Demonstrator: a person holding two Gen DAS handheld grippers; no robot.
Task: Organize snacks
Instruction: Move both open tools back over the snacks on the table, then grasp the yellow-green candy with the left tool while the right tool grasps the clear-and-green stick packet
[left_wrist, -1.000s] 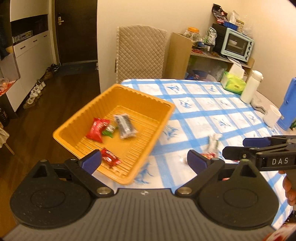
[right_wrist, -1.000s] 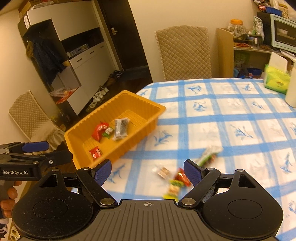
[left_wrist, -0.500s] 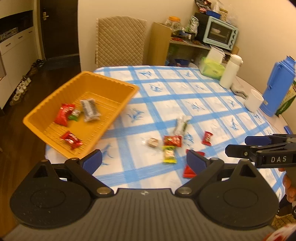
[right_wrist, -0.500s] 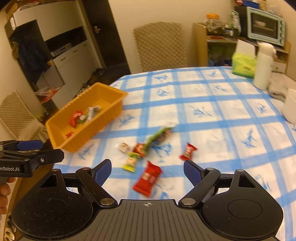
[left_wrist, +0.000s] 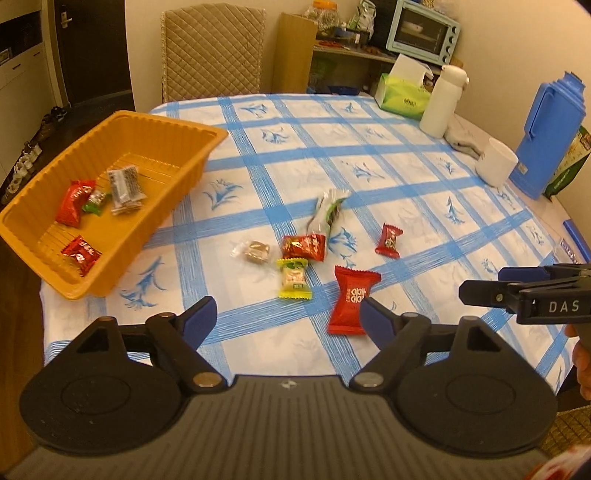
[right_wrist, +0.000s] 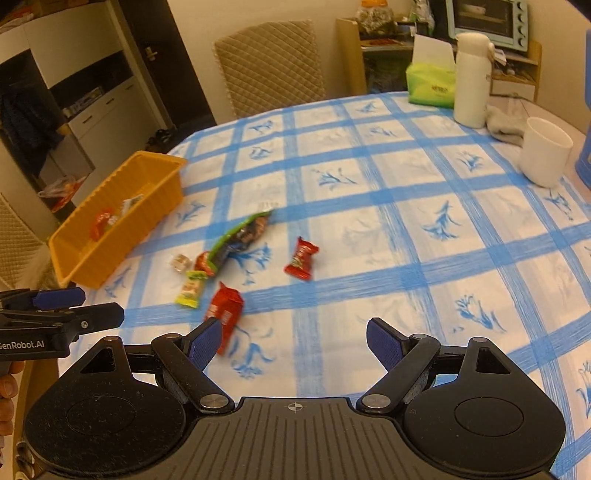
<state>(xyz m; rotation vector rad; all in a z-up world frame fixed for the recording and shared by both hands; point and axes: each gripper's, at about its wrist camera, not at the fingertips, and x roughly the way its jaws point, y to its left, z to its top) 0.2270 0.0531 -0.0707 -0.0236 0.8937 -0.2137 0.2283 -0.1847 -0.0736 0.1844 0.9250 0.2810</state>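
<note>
Both grippers hang above the near edge of the counter (left_wrist: 369, 155) with nothing held: the left gripper (left_wrist: 286, 315) has its fingers spread wide, and so does the right gripper (right_wrist: 295, 341). The large red snack packet (left_wrist: 352, 301) lies flat on the blue-checked cloth just ahead of the left gripper, near its right fingertip. Beyond it lie a yellow-green packet (left_wrist: 293, 282), a small red candy (left_wrist: 388, 240) and a long green packet (left_wrist: 327, 214). The orange basket (left_wrist: 177, 181) sits at the left, overhanging the counter's edge, with several wrapped snacks inside.
</note>
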